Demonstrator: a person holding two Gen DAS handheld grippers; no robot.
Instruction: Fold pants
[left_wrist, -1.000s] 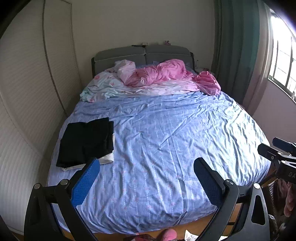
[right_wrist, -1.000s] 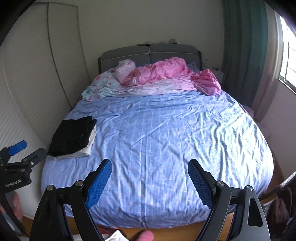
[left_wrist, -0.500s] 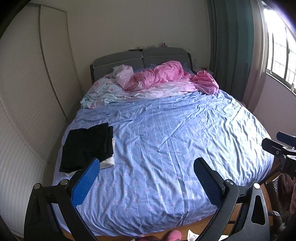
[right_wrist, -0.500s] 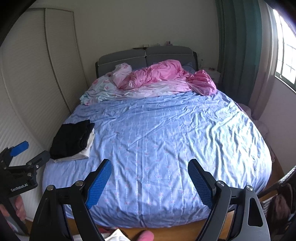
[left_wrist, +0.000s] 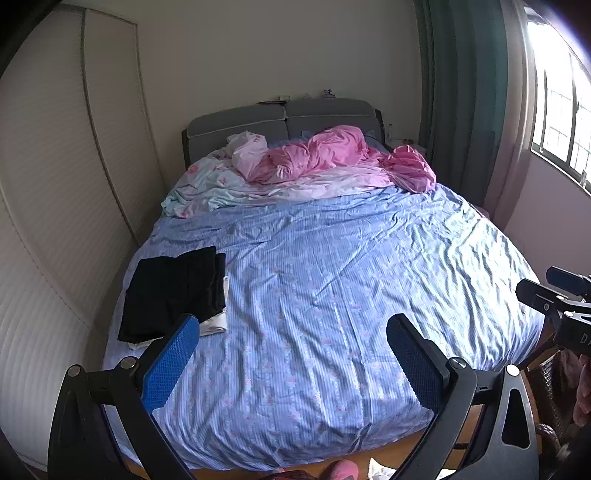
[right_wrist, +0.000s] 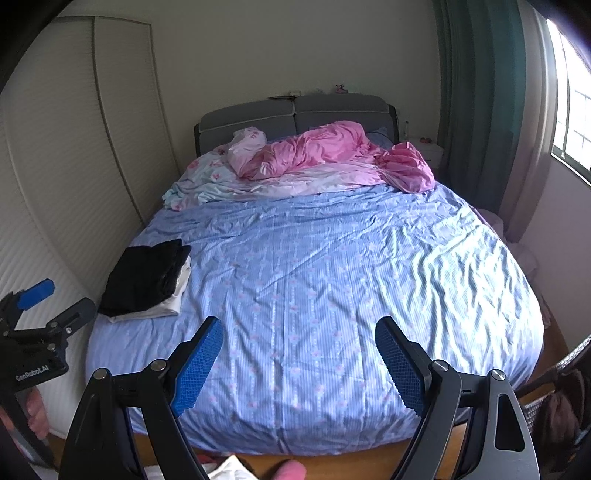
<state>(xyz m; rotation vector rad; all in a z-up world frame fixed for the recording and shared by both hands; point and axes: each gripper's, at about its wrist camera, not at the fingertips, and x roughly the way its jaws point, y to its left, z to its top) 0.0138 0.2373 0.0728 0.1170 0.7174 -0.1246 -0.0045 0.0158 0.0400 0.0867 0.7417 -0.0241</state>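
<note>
Both claws, the left claw (left_wrist: 291, 354) and right claw (right_wrist: 299, 362), are wide apart and hold nothing, tipped down over the bed's (left_wrist: 332, 277) near end. Folded black pants (left_wrist: 173, 288) lie on its left side.

A bed (left_wrist: 332, 295) with a blue striped sheet fills the centre of both views. A crumpled pink quilt (left_wrist: 325, 155) lies bunched at its far end, against a grey headboard (left_wrist: 284, 118). A green curtain (left_wrist: 461, 92) hangs at upper right beside a window (left_wrist: 565, 122). White wardrobe doors (left_wrist: 66, 166) run along the left.
</note>
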